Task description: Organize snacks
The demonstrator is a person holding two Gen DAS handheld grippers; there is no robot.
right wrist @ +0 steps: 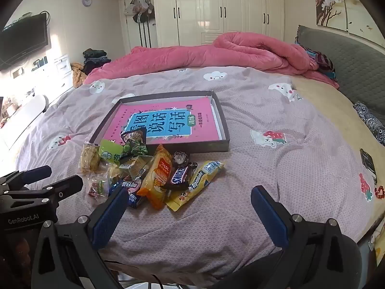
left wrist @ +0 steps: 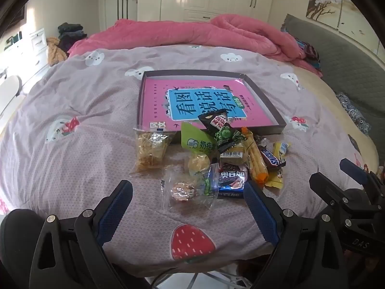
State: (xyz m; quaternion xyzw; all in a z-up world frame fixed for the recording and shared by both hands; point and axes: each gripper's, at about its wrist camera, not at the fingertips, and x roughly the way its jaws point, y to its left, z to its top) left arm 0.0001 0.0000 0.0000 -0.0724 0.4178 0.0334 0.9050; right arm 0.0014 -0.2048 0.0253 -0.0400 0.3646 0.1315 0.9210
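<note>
1. Left wrist view: the snacks (left wrist: 216,166) are seen heaped on the bed (left wrist: 72,101), just before the tray (left wrist: 267,96); only one black packet (left wrist: 216,122) overlaps its near edge. The left tongs (left wrist: 187,192) are spread wide, nothing grasped.
2. Right wrist view: the pile (right wrist: 154,175) is unsorted, so practically all remains undone. The right tongs (right wrist: 190,200) are likewise released and empty.

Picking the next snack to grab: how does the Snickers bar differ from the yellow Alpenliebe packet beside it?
The Snickers bar is dark brown and short; the Alpenliebe packet is yellow and longer. The Snickers bar lies partly on the orange packet, while the Alpenliebe packet sits at the pile's right edge on the bedspread. Both are sealed, lie outside the tray, and touch each other.
</note>
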